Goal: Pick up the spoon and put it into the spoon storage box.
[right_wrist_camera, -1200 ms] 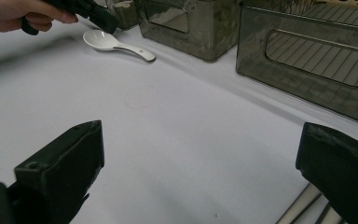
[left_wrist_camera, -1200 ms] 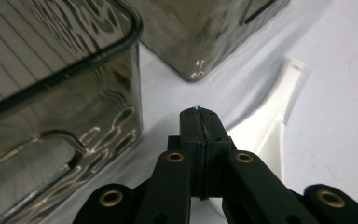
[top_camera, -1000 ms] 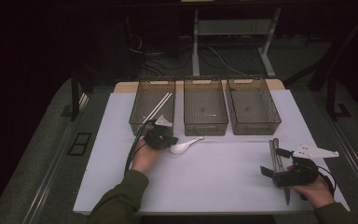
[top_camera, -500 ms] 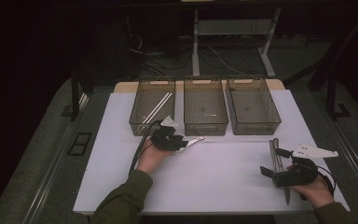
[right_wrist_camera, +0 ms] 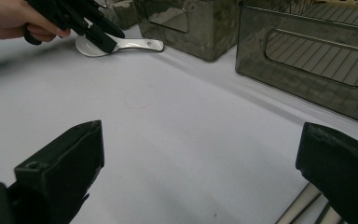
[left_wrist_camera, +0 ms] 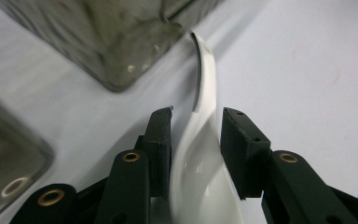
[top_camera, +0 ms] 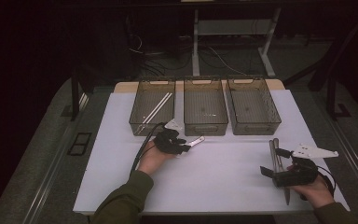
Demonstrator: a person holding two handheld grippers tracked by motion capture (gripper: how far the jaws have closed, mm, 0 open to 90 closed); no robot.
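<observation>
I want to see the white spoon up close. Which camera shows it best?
The left gripper view: the white spoon fills it, between the jaws. The right gripper view shows it whole but far off; the high view, tiny.

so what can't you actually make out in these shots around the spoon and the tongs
- Bowl of the white spoon: in the left gripper view it runs off the bottom edge between the left tongs; whether the pads press on it is unclear.
- Same bowl in the high view: covered by the tongs and the hand.
- Metal utensils by the right tongs: too small and dark in the high view to tell their type; cut off at the bottom corner of the right gripper view.
</observation>
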